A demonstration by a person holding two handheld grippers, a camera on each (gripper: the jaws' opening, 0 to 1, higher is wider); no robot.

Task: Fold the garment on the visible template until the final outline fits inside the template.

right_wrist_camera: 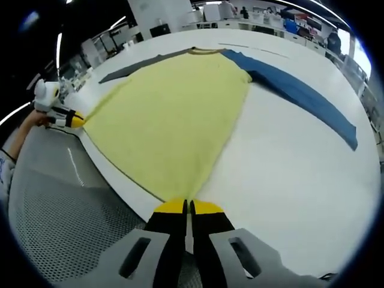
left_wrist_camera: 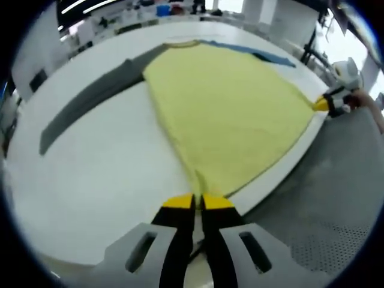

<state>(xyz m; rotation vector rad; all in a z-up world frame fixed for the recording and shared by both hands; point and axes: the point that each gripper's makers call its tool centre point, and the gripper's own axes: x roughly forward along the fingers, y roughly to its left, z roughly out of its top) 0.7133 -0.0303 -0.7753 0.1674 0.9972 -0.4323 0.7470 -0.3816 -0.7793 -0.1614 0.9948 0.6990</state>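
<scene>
While both jaws press together on the hem corners, the left gripper [left_wrist_camera: 198,201] and right gripper [right_wrist_camera: 187,207] pinch the yellow knit garment with one grey and one blue sleeve [left_wrist_camera: 228,114], stretched flat across the white tabletop [left_wrist_camera: 102,180]. Holding the two corners apart likely keeps the hem taut, ready for a first fold away from the tabletop's near edge.

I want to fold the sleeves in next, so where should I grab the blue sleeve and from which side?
Grip the blue sleeve at its free cuff end, coming in from the table's open side. It lies flat and straight, angled away from the yellow body, with bare table around the cuff. Both grippers, left gripper and right gripper, are currently shut on the hem corners.
</scene>
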